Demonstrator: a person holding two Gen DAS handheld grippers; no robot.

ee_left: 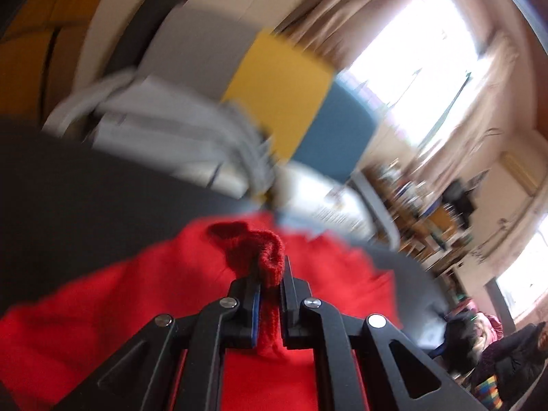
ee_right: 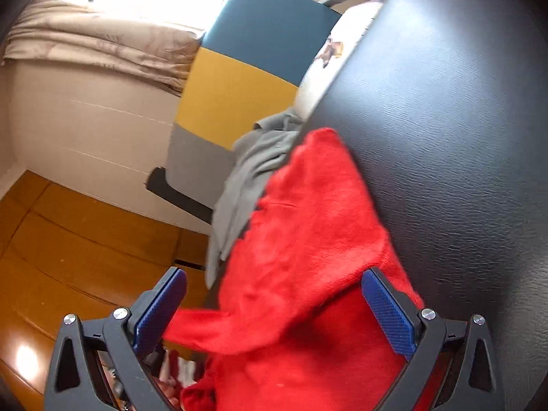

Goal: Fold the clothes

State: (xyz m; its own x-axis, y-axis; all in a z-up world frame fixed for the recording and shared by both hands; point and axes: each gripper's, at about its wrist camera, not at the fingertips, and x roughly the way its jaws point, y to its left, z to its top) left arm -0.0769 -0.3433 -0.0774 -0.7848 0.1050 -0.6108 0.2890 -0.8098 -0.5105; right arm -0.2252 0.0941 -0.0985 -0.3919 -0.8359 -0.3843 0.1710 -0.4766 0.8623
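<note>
A red fuzzy garment (ee_left: 113, 308) lies over the dark leather-like surface (ee_left: 85, 178). My left gripper (ee_left: 270, 274) is shut on a bunched knit edge of the red garment. In the right wrist view the red garment (ee_right: 308, 226) drapes over the edge of the dark surface (ee_right: 445, 137). My right gripper (ee_right: 274, 294) is open, its blue pads (ee_right: 390, 311) on either side of the red cloth without pinching it.
A grey garment (ee_right: 246, 178) hangs off the surface's edge beside the red one. A chair with blue, yellow and grey panels (ee_right: 239, 78) stands close by. Wooden floor (ee_right: 68, 239) lies below. Light folded cloths (ee_left: 164, 126) lie beyond the surface; cluttered shelves (ee_left: 428, 205) stand near the window.
</note>
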